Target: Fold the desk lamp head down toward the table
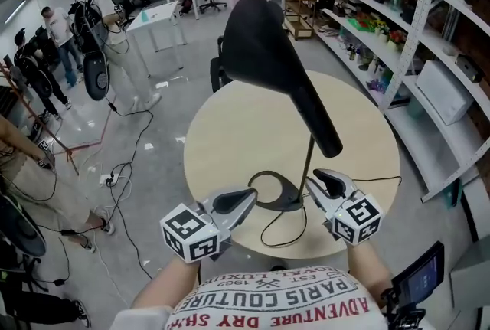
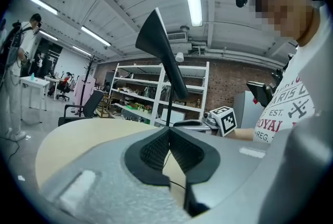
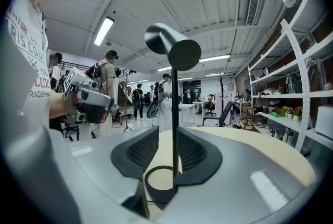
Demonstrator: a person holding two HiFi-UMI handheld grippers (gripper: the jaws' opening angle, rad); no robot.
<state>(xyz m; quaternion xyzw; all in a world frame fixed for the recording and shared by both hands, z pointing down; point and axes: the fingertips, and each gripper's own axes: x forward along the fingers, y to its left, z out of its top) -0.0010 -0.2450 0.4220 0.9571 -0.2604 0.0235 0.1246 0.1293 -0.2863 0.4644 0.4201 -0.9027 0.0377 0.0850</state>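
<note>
A black desk lamp stands upright on the round beige table (image 1: 230, 129). Its cone-shaped head (image 1: 264, 37) is raised high on a thin stem (image 1: 308, 160) above a ring base (image 1: 273, 197). My left gripper (image 1: 251, 198) is shut and empty, just left of the base; its shut fingertips (image 2: 169, 132) point at the lamp head (image 2: 156, 41). My right gripper (image 1: 315, 184) is open, just right of the stem. In the right gripper view the stem (image 3: 175, 108) shows in the gap of the right gripper (image 3: 167, 137), with no pad touching it, and the ring base (image 3: 161, 181) lies below.
The lamp's black cable (image 1: 283, 233) loops over the table's near edge. A dark office chair (image 1: 220, 70) stands behind the table. Metal shelving (image 1: 398, 22) runs along the right. Several people (image 1: 99, 7) and floor cables are at the left.
</note>
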